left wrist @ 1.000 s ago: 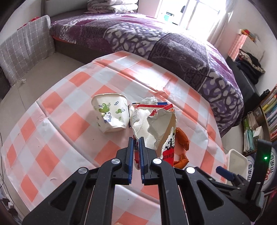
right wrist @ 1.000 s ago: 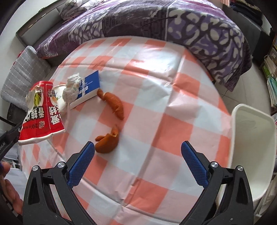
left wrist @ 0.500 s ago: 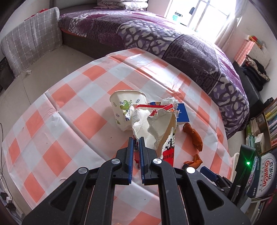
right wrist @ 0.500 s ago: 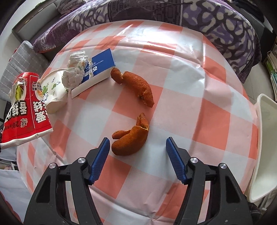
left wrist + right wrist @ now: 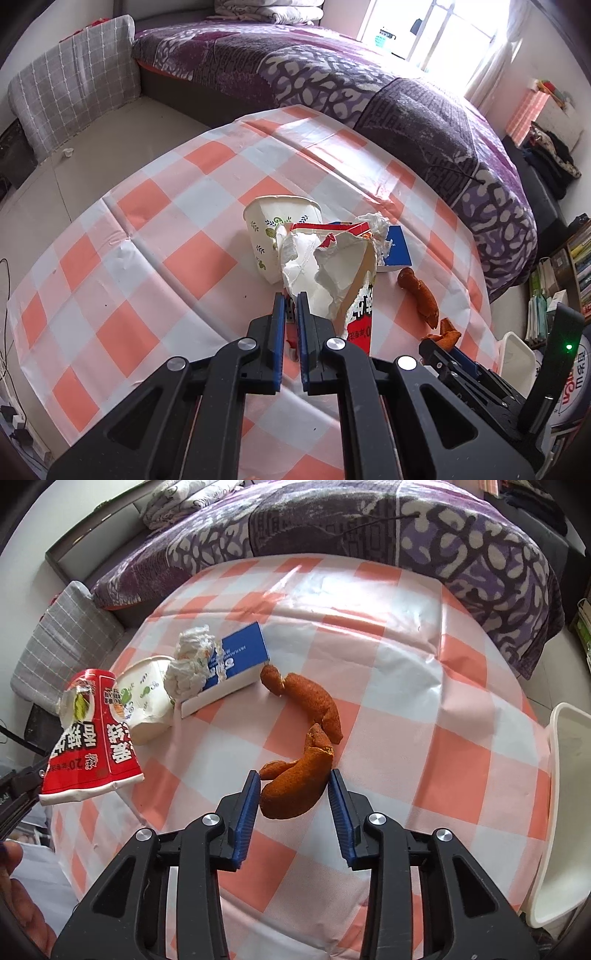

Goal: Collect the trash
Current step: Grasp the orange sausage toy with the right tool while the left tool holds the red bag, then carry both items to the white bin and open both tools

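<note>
Left gripper [image 5: 291,301] is holding the torn red snack bag [image 5: 334,273] w/ fingers pinched together on its lower edge, bag lifted above the checkered surface [image 5: 155,229]. In the right wrist view the bag [image 5: 92,734] is hanging at the left, beside the paper cup [image 5: 146,701] lying on its side. A crumpled tissue [image 5: 190,661] is resting against the blue-and-white box [image 5: 231,666]. Right gripper [image 5: 291,786] is sitting low over the surface w/ fingers apart, straddling the nearer orange peel piece [image 5: 295,782]; whether the pads are touching it can't be told. A 2nd peel piece [image 5: 310,701] is lying just beyond, near the box corner. White bin [image 5: 565,812] is standing at the surface's right edge.
</note>
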A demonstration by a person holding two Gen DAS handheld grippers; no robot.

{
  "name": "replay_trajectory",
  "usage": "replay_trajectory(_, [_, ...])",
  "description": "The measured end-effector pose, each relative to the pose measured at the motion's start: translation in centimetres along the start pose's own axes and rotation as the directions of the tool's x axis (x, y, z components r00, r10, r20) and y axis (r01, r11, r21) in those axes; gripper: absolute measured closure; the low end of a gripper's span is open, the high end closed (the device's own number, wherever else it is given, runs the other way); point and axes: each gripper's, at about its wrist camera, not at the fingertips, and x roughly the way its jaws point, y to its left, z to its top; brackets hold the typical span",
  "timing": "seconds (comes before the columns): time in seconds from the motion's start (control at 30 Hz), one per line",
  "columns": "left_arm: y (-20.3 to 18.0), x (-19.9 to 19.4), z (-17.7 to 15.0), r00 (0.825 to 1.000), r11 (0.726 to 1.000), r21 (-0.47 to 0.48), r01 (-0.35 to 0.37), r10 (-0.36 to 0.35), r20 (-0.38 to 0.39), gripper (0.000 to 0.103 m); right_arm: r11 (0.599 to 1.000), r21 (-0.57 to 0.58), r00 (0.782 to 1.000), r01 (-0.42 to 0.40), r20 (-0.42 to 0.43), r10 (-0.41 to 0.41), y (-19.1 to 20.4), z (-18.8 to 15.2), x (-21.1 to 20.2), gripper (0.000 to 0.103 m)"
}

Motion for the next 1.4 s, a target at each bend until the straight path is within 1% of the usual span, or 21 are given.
replay_trajectory(0.2, [-0.8,-0.7,0.2,1.0,1.0,0.004,0.0,0.0,0.02,0.096,1.0,0.01,0.997,0.001,0.083,-0.002,-0.7,0.9,-2.5,0.067])
replay_trajectory(0.33, [-1.4,-0.8,0.2,1.0,1.0,0.01,-0.003,0.003,0.027,0.096,1.0,0.009,0.991,0.019,0.132,-0.02,-1.4,1.3,-3.9,0.067])
replay_trajectory(0.5, [-2.5,-0.9,0.2,1.0,1.0,0.024,-0.001,0.0,0.031,0.096,0.999,0.011,0.985,0.039,0.165,-0.04,-2.4,1.5,-5.3,0.067])
replay_trajectory(0.97, [-7.0,-0.8,-0.5,0.999,0.995,0.096,0.019,-0.021,0.026,0.096,0.996,0.058,0.979,0.07,0.186,-0.079,-6.1,1.7,-7.4,0.067])
replay_trajectory(1.4, [-12.0,-0.7,-1.8,0.998,0.982,0.181,0.047,-0.051,0.019,0.096,0.981,0.14,0.968,0.137,0.193,-0.163,-11.4,1.6,-9.7,0.067])
